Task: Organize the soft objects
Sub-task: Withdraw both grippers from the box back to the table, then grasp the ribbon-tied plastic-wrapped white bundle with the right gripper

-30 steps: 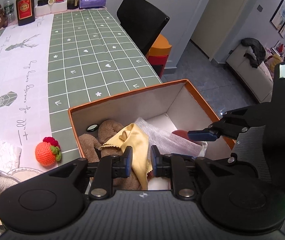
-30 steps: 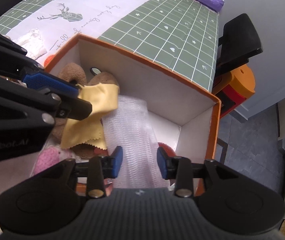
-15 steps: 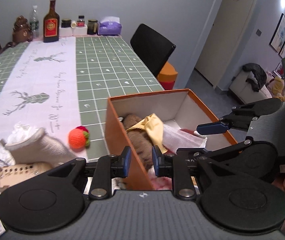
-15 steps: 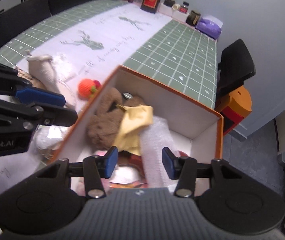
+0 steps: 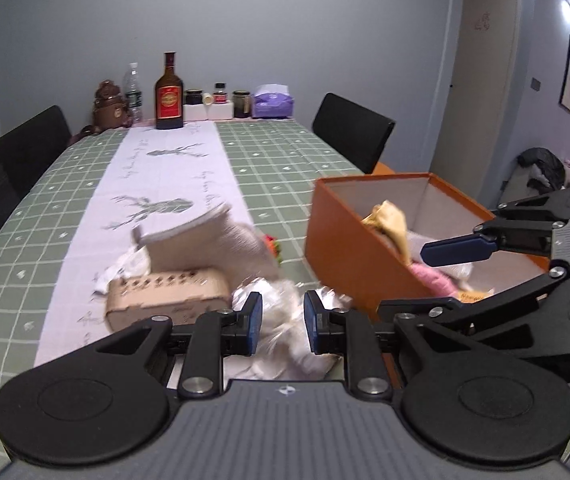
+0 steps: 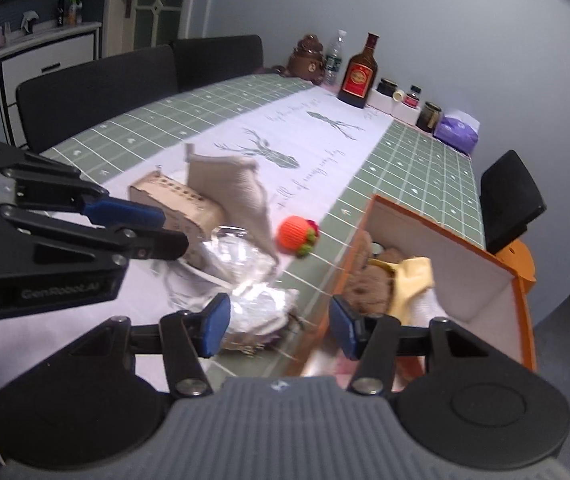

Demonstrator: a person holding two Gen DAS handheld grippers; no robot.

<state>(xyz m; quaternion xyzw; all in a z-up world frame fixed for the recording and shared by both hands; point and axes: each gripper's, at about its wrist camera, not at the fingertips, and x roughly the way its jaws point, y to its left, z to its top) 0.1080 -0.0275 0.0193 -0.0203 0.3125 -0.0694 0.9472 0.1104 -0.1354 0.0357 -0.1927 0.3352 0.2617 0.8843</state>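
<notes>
Left gripper narrowly parted (seemingly empty); right gripper spread wide, holding nothing.

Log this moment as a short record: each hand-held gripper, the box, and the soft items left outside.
left hand-held gripper: open, empty, over the pile
right hand-held gripper: open, empty, near the box edge
orange box: holds brown plush, yellow cloth
outside the box: knitted orange fruit, beige sock, crinkled silver wrap

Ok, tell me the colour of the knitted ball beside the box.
Orange knitted ball with a green-and-red end; clearest in the right wrist view.
</notes>
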